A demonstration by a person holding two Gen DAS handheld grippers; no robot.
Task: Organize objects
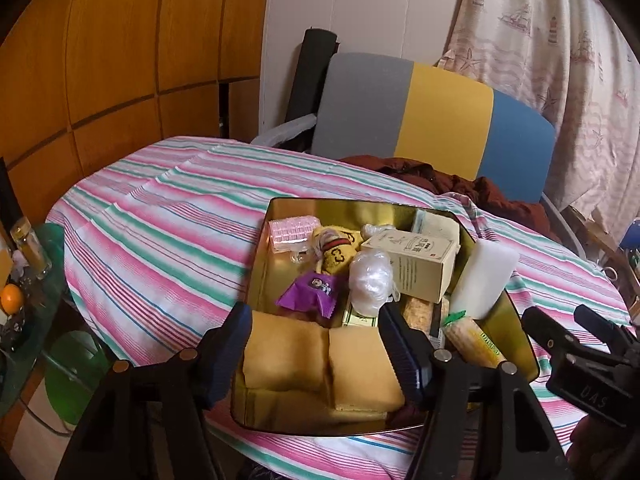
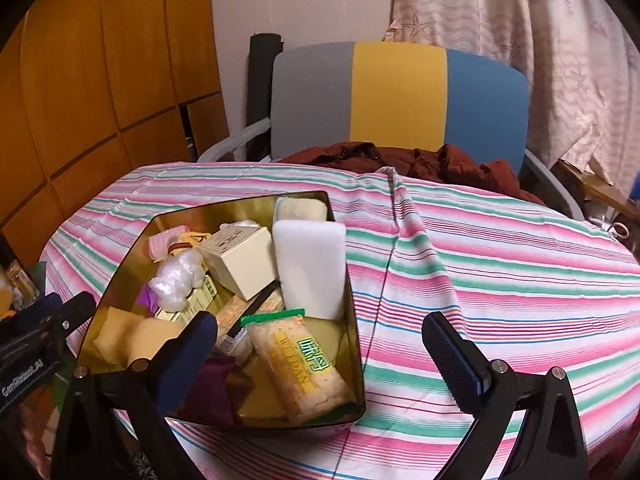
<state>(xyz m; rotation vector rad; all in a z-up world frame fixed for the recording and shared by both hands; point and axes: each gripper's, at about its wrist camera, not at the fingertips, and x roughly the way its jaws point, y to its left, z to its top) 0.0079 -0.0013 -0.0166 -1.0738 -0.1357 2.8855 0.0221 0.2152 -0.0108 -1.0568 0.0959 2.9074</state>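
An open gold tin (image 1: 256, 264) sits on the striped tablecloth (image 1: 160, 220). Inside lie two yellow pads (image 1: 288, 354), a purple wrapper (image 1: 306, 294), a crumpled clear bag (image 1: 372, 280), a cream box (image 1: 412, 258), a white foam block (image 1: 486, 276) leaning on the right wall, and a cracker packet (image 2: 300, 364). My left gripper (image 1: 320, 352) is open over the tin's near end, its fingers either side of the yellow pads. My right gripper (image 2: 320, 350) is open too, straddling the tin's right wall (image 2: 356, 320), with its left finger over the tin and its right finger over the cloth.
A chair with a grey, yellow and blue back (image 1: 440, 120) stands behind the table, a dark red jacket (image 1: 500, 196) on its seat. At the left is a low side table with an orange (image 1: 12, 298) and a jar (image 1: 30, 252). Bare cloth (image 2: 500, 260) spreads right of the tin.
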